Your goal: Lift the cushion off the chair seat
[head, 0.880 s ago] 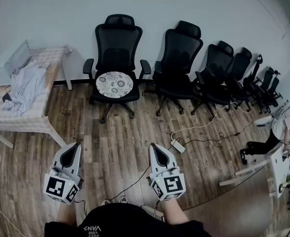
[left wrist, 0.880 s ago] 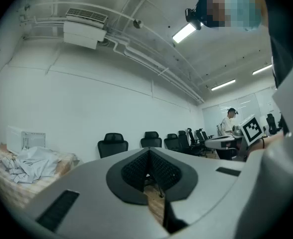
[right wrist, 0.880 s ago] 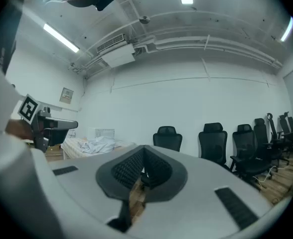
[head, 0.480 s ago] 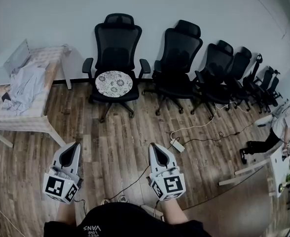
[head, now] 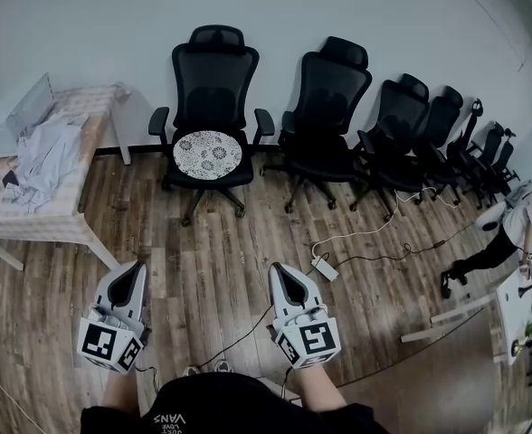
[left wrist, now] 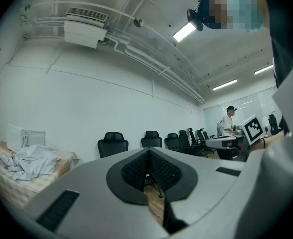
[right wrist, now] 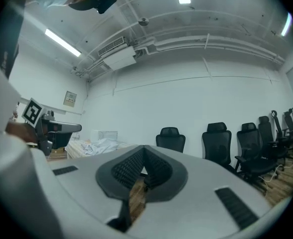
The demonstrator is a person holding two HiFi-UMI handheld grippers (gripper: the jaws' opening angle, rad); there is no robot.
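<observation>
A round white cushion point(head: 208, 154) with a dark floral print lies on the seat of the leftmost black office chair point(head: 213, 89) at the far wall. My left gripper point(head: 131, 279) and right gripper point(head: 286, 281) are held level near my body, well short of the chair, over the wooden floor. Both are shut with nothing between their jaws. In the left gripper view the left gripper point(left wrist: 147, 156) points toward the row of chairs, and so does the right gripper point(right wrist: 142, 153) in the right gripper view. The cushion is hidden in both gripper views.
A table point(head: 42, 208) with a checked cloth, crumpled clothes point(head: 47, 156) and a white box point(head: 20, 111) stands at the left. Several more black chairs point(head: 334, 107) line the wall rightward. A power strip point(head: 325, 267) and cables lie on the floor. A person point(head: 510, 233) is at the far right.
The view has shifted very slightly; both grippers stay shut and in nearly the same place. The person at the far right has moved a little.
</observation>
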